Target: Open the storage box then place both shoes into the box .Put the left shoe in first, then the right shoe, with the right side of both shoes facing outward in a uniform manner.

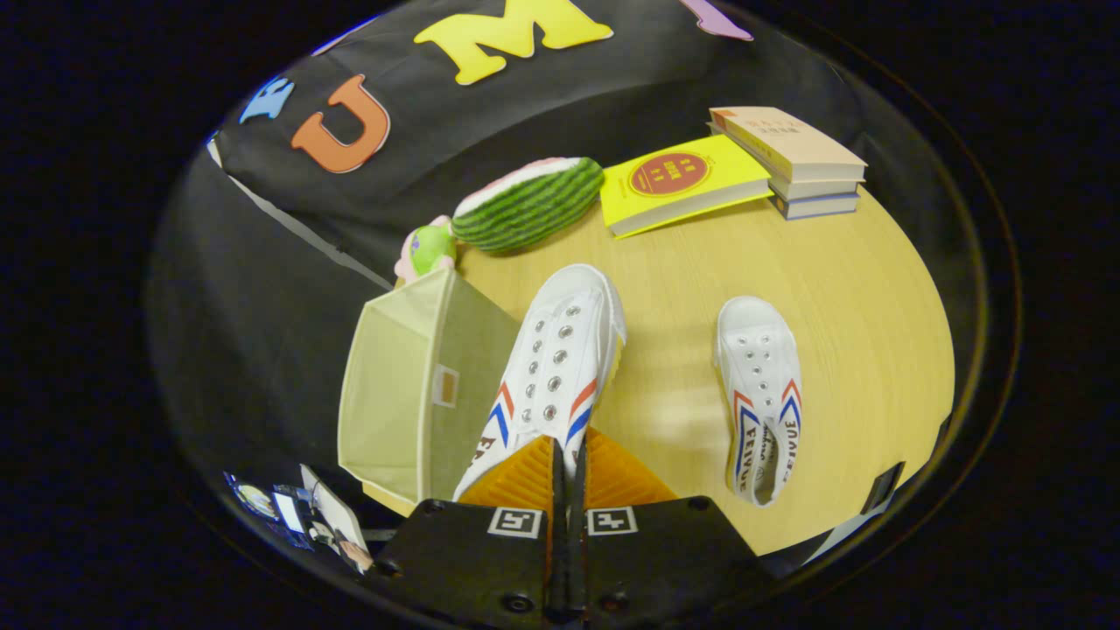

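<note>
My gripper (569, 455) is shut on the heel rim of a white shoe (551, 367) with red and blue stripes, which hangs lifted above the wooden table (857, 332), toe pointing away from me. Left of the held shoe, touching it, stands the pale yellow fabric storage box (411, 394) with its mouth facing the shoe. The second white shoe (759, 394) lies on the table to the right of the fingers, toe away, opening towards me.
Beyond the shoes lie a watermelon-slice toy (529, 203), a small green and pink toy (427, 249), a yellow book (678, 182) and a stack of books (796, 162). The table's edge runs close behind the box on the left.
</note>
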A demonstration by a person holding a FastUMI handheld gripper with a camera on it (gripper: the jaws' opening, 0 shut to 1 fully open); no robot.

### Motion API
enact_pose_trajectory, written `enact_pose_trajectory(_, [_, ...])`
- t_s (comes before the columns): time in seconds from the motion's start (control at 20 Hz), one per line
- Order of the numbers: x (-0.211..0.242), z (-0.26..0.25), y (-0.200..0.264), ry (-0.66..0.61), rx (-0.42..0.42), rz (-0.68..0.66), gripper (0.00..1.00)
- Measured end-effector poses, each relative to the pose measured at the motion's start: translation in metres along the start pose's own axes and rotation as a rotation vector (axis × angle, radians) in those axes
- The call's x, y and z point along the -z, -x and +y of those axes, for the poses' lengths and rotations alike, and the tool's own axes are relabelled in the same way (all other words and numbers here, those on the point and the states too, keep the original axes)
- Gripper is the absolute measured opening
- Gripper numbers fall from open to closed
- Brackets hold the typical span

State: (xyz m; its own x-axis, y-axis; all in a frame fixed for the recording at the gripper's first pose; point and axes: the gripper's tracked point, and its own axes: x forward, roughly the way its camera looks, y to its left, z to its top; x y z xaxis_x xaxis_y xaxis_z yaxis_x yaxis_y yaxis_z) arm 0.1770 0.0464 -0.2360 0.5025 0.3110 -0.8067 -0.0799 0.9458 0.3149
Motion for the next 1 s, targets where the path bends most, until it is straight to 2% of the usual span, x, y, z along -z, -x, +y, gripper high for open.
enact_pose_trajectory(0.15, [-0.004, 0.038, 0.022, 0.045, 0.009, -0.05, 0.05])
enact_pose_trajectory(0.4, [0.0, 0.113, 0.032, 0.01, -0.091, -0.067, 0.05])
enact_pose_trajectory(0.8, [0.016, 0.197, -0.02, -0.011, -0.112, -0.134, 0.06])
enact_pose_trajectory(1.0, [0.028, 0.217, -0.057, -0.006, -0.091, -0.131, 0.05])
